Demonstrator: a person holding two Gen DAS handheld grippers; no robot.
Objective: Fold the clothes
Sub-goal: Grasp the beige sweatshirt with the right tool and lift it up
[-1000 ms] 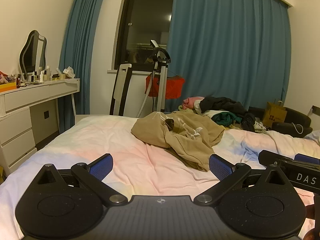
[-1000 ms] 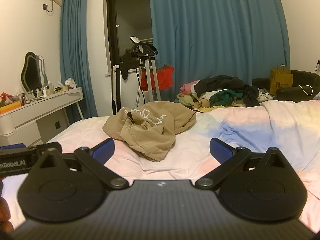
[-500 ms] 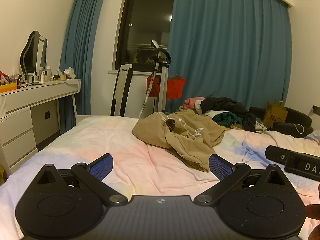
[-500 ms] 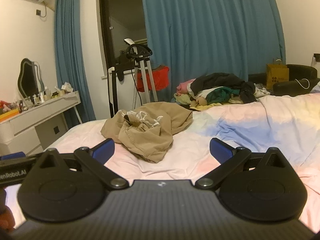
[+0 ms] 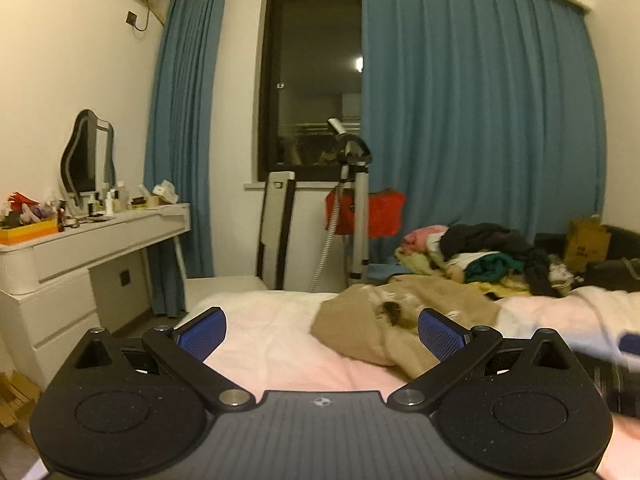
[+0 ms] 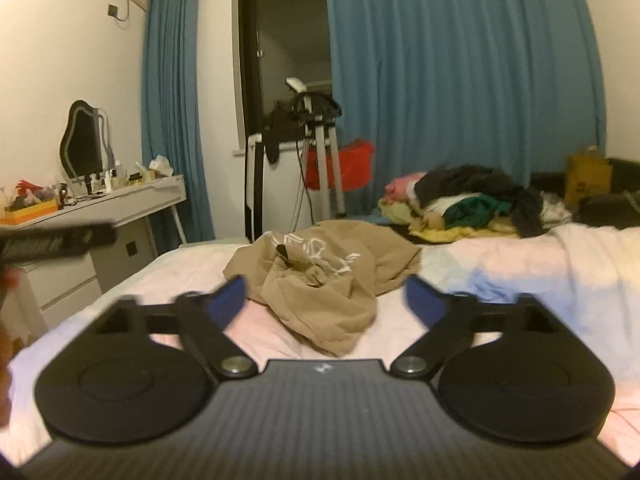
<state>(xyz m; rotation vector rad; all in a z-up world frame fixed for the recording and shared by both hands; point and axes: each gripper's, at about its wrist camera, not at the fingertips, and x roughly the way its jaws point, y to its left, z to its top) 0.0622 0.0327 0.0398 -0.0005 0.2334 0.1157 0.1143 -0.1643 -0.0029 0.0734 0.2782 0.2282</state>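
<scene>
A crumpled tan garment (image 6: 320, 276) with white print lies in a heap on the bed (image 6: 520, 264); the left wrist view shows the same tan garment (image 5: 384, 320) ahead and to the right. My left gripper (image 5: 322, 332) hovers over the near edge of the bed, jaws wide apart, nothing between the blue pads. My right gripper (image 6: 326, 300) hangs short of the garment. Its jaws are closing and blurred, still well apart, and they touch nothing. The right gripper's body shows as a blur at the right edge of the left wrist view.
A pile of mixed clothes (image 6: 472, 204) lies at the far end of the bed. A white dresser (image 5: 80, 260) with a mirror and bottles stands left. A garment steamer (image 5: 352, 208), a folded white board and blue curtains are by the window. A yellow paper bag (image 6: 586, 180) sits far right.
Both grippers have risen and shifted, so each view now takes in more of the room and the left side of the bed. The right jaws have come closer together. The garment lies as before.
</scene>
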